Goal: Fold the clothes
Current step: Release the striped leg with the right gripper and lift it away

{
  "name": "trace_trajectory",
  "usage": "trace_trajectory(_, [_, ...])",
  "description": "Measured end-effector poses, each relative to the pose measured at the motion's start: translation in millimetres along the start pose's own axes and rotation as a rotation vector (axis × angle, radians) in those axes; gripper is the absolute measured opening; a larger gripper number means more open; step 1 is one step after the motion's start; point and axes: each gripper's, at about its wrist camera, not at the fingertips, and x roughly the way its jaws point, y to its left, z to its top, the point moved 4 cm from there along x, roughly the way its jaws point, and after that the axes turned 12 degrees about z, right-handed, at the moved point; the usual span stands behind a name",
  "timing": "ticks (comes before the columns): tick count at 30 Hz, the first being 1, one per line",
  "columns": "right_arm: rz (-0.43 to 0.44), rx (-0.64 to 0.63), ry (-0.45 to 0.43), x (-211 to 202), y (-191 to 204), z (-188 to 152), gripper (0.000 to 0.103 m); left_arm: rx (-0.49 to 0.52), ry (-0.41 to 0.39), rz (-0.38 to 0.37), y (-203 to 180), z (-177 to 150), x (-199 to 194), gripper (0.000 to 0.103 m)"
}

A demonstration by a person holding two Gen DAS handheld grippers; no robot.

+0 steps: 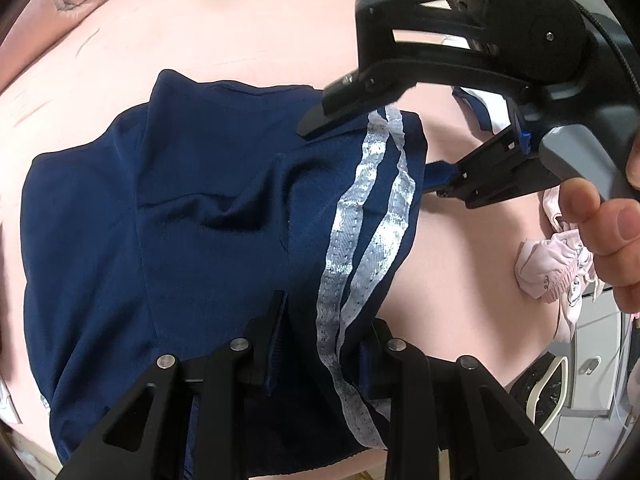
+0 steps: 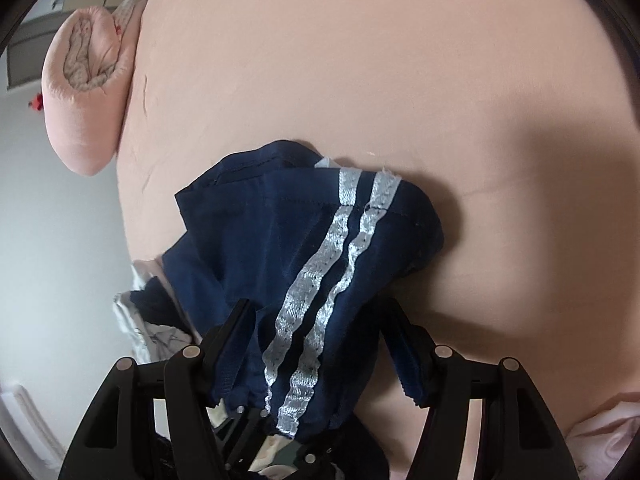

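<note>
A: Navy garment [image 1: 192, 216], satin-like cloth, two silver-white stripes [image 1: 360, 216] along one side. Location?

B: Lies on a pink bed sheet [image 1: 200, 40]. In the left wrist view the broad body spreads flat to the left, and the striped edge is raised off the sheet along the right.

A: Long axis?

B: Follows the stripes: from the near end at the left gripper [image 1: 320, 344] away toward the far hemmed end, where the right gripper [image 1: 400, 152] comes in from the right.

A: Left gripper, condition?

B: Jaws clamped on the striped edge, cloth bunched between them.

A: Right gripper?

B: Right wrist view: right gripper [image 2: 316, 344] has the striped fold [image 2: 320, 280] filling the space between its jaws, the stripes running forward from it to a hem on the sheet. Left wrist view: one finger [image 1: 320, 120] rests over the top of the far stripe end, the other [image 1: 480, 176] sits lower and apart, a blue strap at its tip. Whether the cloth is pinched tight, cannot tell.

A: Hand?

B: Right hand [image 1: 616, 232] on the grey handle, far right of the left wrist view.

A: Other entries?

B: One rolled pink quilt [image 2: 88, 96] at the far left edge of the bed; one pale pink garment [image 1: 552, 268], crumpled, at the bed's right edge; white printed clothing [image 2: 140, 320] beneath the navy piece near the right gripper.
</note>
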Motion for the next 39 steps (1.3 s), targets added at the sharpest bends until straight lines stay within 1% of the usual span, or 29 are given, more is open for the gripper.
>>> trace_trajectory(1, [-0.014, -0.005, -0.004, 0.6, 1.3, 0.7, 0.051, 0.000, 0.000, 0.000, 0.6, 0.2, 0.4, 0.027])
trace_trajectory(3, [-0.027, -0.003, -0.011, 1.9, 1.4, 1.6, 0.047, -0.002, 0.001, -0.002, 3.5, 1.2, 1.4, 0.027])
trace_trajectory(6, [-0.035, 0.000, -0.014, 4.3, 0.3, 1.3, 0.037, -0.002, 0.005, -0.005, 6.5, 1.9, 2.6, 0.027])
trace_trajectory(9, [-0.043, -0.009, -0.023, 3.3, 0.0, 0.0, 0.028, -0.004, 0.007, -0.012, 10.5, 3.1, 3.6, 0.027])
trace_trajectory(10, [-0.031, -0.008, -0.030, -0.2, -0.1, 1.0, 0.026, -0.005, 0.009, -0.015, 11.7, 3.5, 4.0, 0.027])
trace_trajectory(12, [-0.015, -0.014, -0.043, -7.4, 1.7, 3.4, 0.026, -0.012, 0.015, -0.027, 14.6, 4.2, 4.7, 0.027])
trace_trajectory(15, [-0.029, -0.055, -0.057, -12.2, 13.2, 4.9, 0.026, -0.026, 0.024, -0.051, 20.5, 6.0, 5.8, 0.027])
trace_trajectory(17, [-0.038, -0.087, -0.062, -14.3, 21.9, 4.9, 0.023, -0.034, 0.032, -0.068, 25.0, 7.4, 6.7, 0.027])
trace_trajectory(19, [-0.056, -0.116, -0.067, -15.6, 30.2, 4.2, 0.017, -0.040, 0.036, -0.082, 29.3, 8.5, 7.2, 0.027])
trace_trajectory(22, [-0.113, -0.158, -0.076, -16.4, 41.6, 2.8, 0.008, -0.053, 0.040, -0.109, 35.9, 9.0, 7.1, 0.027])
trace_trajectory(25, [-0.178, -0.202, -0.077, -16.6, 52.6, 0.8, 0.006, -0.054, 0.041, -0.121, 42.7, 9.2, 7.3, 0.024])
trace_trajectory(32, [-0.235, -0.273, -0.052, -9.9, 77.6, -2.4, 0.006, -0.088, 0.034, -0.143, 65.3, 12.3, 5.5, 0.024])
trace_trajectory(36, [-0.228, -0.285, -0.043, -2.0, 94.3, -4.5, 0.006, -0.118, 0.043, -0.195, 81.4, 15.0, 3.1, 0.024])
trace_trajectory(39, [-0.228, -0.303, -0.037, 3.8, 106.5, -6.0, 0.006, -0.137, 0.038, -0.212, 95.4, 16.6, 0.0, 0.024])
